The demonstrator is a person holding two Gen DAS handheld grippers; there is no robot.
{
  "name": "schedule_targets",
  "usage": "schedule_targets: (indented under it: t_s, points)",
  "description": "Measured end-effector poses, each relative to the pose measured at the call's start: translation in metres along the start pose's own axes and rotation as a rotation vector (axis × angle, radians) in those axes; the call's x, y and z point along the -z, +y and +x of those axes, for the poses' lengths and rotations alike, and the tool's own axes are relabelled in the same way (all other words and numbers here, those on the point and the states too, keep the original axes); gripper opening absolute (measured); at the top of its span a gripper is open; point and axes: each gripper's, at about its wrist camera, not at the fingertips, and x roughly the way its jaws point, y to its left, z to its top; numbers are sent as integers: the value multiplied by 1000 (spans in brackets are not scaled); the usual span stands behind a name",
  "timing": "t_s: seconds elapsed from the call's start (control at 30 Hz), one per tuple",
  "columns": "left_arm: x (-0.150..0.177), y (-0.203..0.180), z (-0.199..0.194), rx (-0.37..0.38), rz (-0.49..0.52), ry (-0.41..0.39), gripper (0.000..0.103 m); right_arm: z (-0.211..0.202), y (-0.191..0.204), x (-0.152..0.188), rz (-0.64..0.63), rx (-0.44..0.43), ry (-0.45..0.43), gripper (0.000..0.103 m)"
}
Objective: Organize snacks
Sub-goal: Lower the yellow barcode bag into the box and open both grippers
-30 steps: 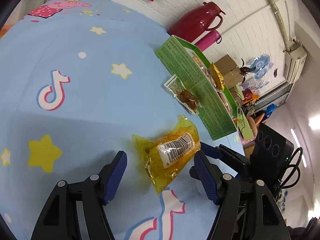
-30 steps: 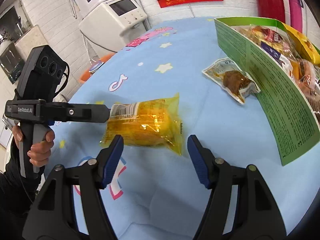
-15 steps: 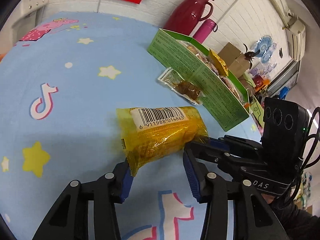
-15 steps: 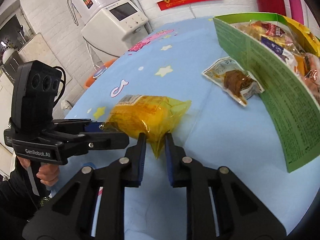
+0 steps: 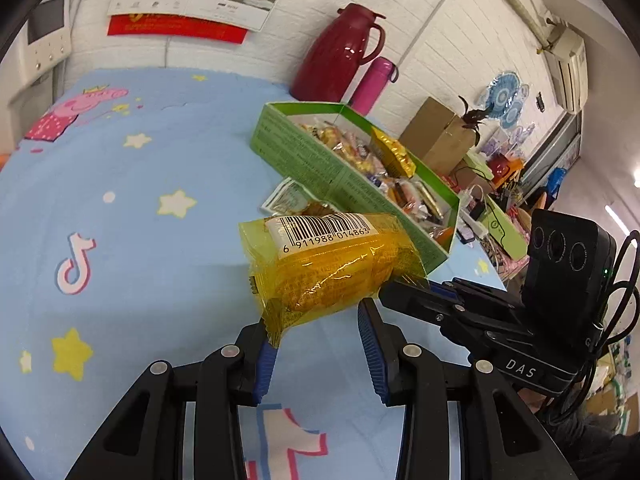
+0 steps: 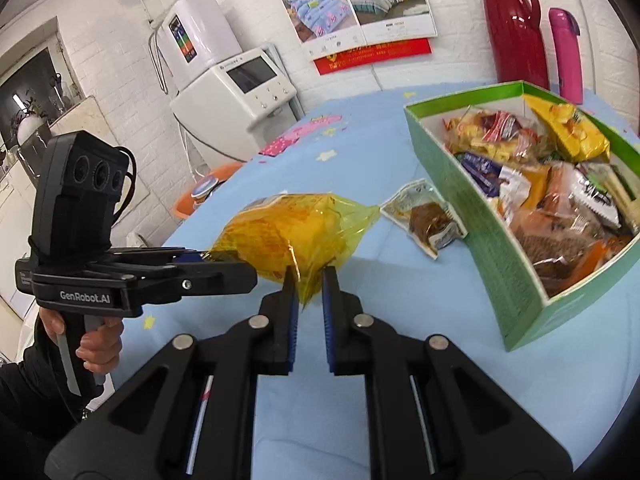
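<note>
Counter (image 6: 360, 420): blue star-print cloth, filling the lower frame. Green snack box (image 6: 472, 200): open, packed with wrapped snacks, right of frame, a small brown snack packet (image 6: 430, 222) lying just beside its near wall. Yellow snack pack (image 6: 288, 236): centre frame, off the cloth, one end pinched in the narrowed right tongs (image 6: 307, 292); left tongs (image 5: 316, 332) half-spread, only one finger touching the pack's other end.

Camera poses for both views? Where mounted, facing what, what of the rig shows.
Left wrist: on the left gripper, facing the green cardboard snack box; its fingers and the right gripper show.
Right wrist: on the right gripper, facing the same box; the left gripper and a hand show.
Shared: yellow plastic snack packet, red thermos jug.
</note>
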Motion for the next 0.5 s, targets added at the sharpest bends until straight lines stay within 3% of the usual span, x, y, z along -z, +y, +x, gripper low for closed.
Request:
schedule_targets:
  t_s: [0.2, 0.5]
  points:
    - [-36, -48, 4, 33, 116, -52, 39, -45, -16, -22, 13, 63, -122, 13]
    - [-84, -112, 60, 91, 209, -36, 39, -90, -73, -39, 72, 202, -218, 13]
